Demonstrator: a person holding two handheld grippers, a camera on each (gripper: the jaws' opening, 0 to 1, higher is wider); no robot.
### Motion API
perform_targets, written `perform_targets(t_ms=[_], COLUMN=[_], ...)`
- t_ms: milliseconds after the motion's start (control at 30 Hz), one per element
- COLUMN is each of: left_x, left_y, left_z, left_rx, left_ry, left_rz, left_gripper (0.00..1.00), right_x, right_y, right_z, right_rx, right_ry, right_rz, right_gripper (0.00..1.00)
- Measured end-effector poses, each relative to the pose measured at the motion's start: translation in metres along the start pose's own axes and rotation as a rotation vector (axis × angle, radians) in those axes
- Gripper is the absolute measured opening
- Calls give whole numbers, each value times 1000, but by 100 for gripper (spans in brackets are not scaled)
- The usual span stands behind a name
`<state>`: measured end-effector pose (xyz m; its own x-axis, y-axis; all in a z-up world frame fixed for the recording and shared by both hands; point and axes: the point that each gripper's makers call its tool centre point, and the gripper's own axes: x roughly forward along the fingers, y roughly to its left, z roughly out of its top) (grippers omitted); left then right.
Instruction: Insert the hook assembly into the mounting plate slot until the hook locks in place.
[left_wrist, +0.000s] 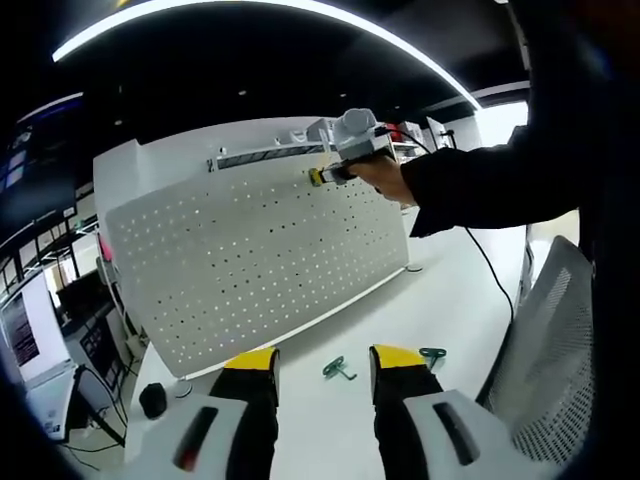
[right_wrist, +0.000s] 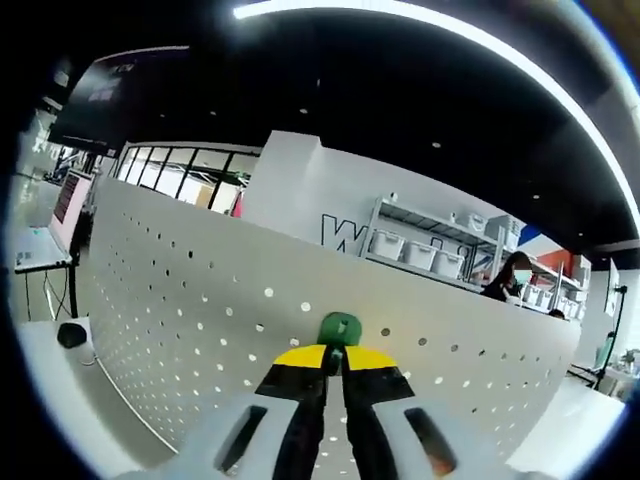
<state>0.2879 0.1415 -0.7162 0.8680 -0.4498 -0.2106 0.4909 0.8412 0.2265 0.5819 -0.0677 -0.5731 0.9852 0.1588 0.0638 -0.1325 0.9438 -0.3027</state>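
The right hand-held gripper (right_wrist: 334, 362), jaws closed on a green hook (right_wrist: 339, 328), holds it against the pegboard (right_wrist: 200, 290) near its top edge, while the left hand-held gripper (left_wrist: 325, 362) hangs open and empty.

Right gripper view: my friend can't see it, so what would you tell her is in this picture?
The right gripper pinches a green hook between its yellow-tipped jaws, right up against a big white pegboard full of little holes. Behind the board are shelves with white bins and a dark ceiling.

Matt white perforated board (left_wrist: 255, 260), looks like painted metal. Green hook (right_wrist: 339, 327) reads as smooth plastic. Surface (left_wrist: 440, 300) is smooth, slightly glossy white.
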Motion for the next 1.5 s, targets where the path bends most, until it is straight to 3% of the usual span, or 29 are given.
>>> perform_targets(t_ms=[300, 667, 1100, 1500], left_x=[-1, -1, 0, 2], left_y=[3, -1, -5, -9], left_z=[1, 1, -2, -6], left_rx=[-4, 5, 17, 32], left_ry=[-10, -6, 11, 36], left_rz=[13, -3, -18, -38], left_gripper=[37, 37, 37, 37], right_x=[-4, -37, -86, -134], right_y=[5, -2, 2, 7], right_z=[-3, 6, 14, -9], right_rx=[2, -6, 26, 78], right_ry=[14, -15, -57, -19], right_rz=[22, 33, 73, 119], right_gripper=[14, 28, 30, 31])
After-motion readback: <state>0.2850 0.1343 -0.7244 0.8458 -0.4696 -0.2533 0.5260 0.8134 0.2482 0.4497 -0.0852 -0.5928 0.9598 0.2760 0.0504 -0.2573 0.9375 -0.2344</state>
